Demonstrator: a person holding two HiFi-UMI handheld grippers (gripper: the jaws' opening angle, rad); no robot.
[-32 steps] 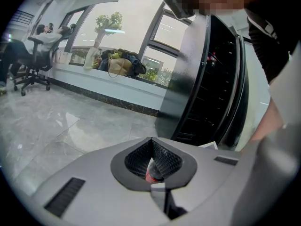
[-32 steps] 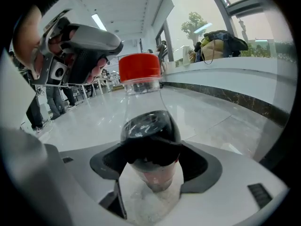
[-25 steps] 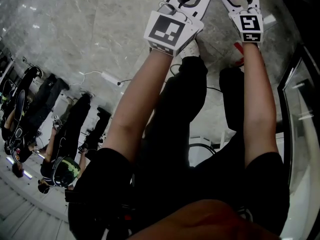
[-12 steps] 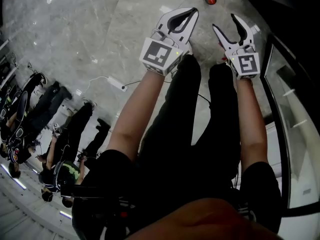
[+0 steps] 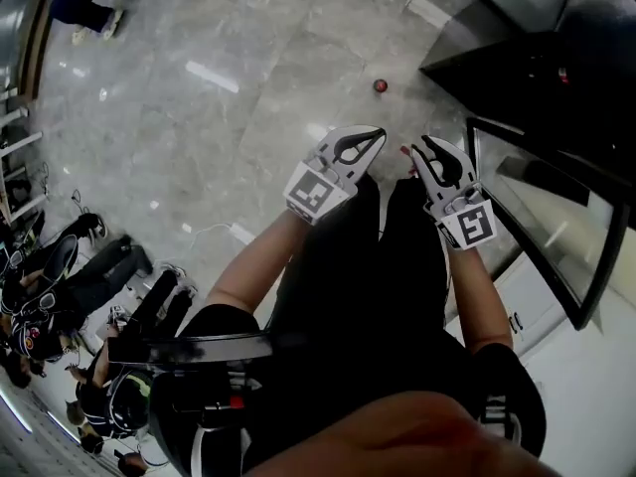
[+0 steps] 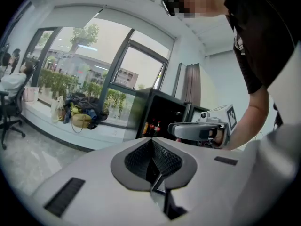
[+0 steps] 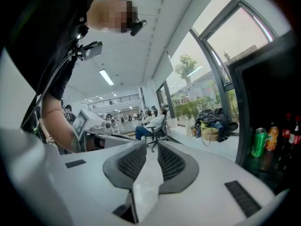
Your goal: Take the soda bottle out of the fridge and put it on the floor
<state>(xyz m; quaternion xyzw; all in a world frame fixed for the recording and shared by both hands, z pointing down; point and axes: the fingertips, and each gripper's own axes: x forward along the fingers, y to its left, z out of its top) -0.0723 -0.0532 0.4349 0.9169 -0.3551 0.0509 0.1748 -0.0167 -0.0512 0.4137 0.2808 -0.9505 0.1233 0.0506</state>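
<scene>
Two claws hang well above the floor. The soda bottle stands down there near the fridge, well apart from both. Left claw is pressed together. Right claw has just been closing, with a thin gap and nothing in it.

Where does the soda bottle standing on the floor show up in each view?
Head view: soda bottle, red cap up, on the floor at upper centre, left of the fridge.
Left gripper view: not in it.
Right gripper view: not in it.
Shared landmark: the fridge, centre in the left gripper view, right edge in the right.
</scene>
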